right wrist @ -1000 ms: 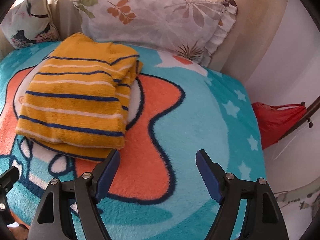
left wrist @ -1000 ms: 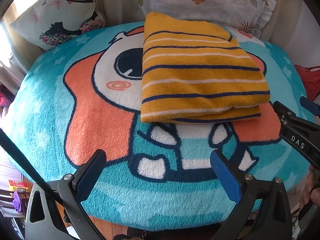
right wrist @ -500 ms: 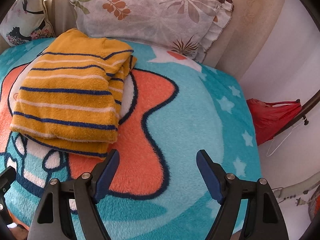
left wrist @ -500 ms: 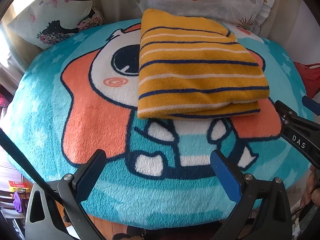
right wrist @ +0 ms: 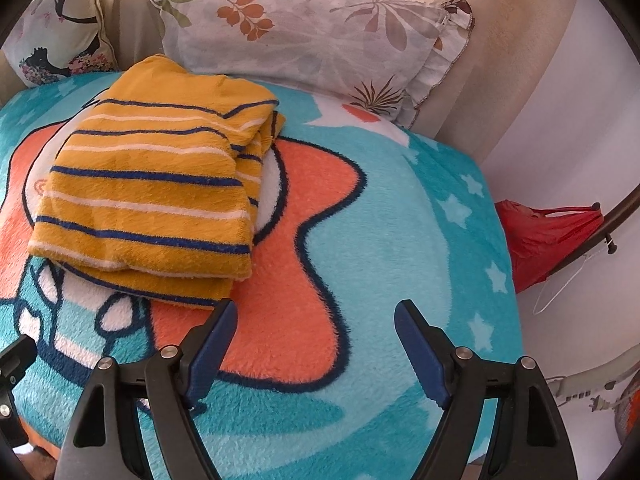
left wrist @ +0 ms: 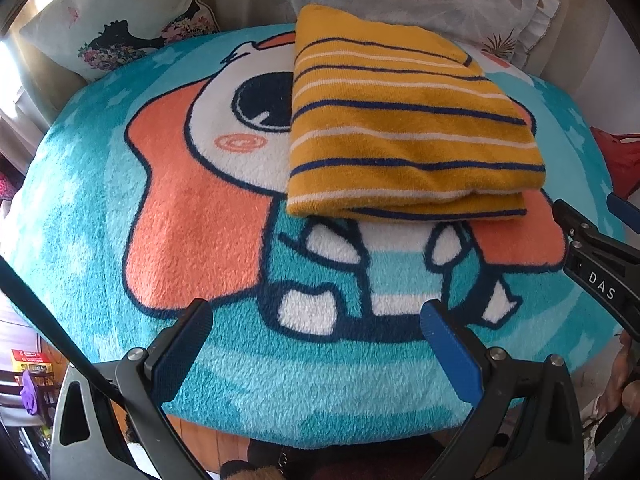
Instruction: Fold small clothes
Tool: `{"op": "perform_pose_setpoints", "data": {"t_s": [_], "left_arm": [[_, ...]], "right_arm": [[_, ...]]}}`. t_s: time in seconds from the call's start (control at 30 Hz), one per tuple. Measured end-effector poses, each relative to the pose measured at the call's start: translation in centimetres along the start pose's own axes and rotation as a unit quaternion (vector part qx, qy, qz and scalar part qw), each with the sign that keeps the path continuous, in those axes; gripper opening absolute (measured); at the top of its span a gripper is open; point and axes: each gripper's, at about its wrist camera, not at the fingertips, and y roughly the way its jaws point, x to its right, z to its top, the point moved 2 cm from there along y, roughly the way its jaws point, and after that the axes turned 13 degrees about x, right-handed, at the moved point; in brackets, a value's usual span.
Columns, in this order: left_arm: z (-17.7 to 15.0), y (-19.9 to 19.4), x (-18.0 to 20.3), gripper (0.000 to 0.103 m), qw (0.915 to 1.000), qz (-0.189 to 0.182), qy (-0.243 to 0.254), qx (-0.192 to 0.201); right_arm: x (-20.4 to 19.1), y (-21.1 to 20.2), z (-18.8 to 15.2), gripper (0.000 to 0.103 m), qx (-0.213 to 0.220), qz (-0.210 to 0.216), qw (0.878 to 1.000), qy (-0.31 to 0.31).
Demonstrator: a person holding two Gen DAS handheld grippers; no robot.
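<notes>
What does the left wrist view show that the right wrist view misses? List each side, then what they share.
Only the left wrist view: the cartoon eye on the blanket and a purple item low at the left edge.
Only the right wrist view: a white wall and the white stars along the blanket's right edge.
Both: the folded yellow striped garment on the teal blanket, the leaf-print pillow, the red bag, and open, empty grippers, left gripper and right gripper.
</notes>
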Motion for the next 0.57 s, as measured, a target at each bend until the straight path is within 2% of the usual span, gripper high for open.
{"op": "perform_pose_setpoints", "data": {"t_s": [0.57], "left_arm": [[-0.64, -0.15, 0.00, 0.103, 0.9999, -0.012, -0.008, -0.008]], "right_arm": [[-0.12, -0.64, -0.68, 0.086, -0.006, 0.000, 1.000, 0.002]]}}
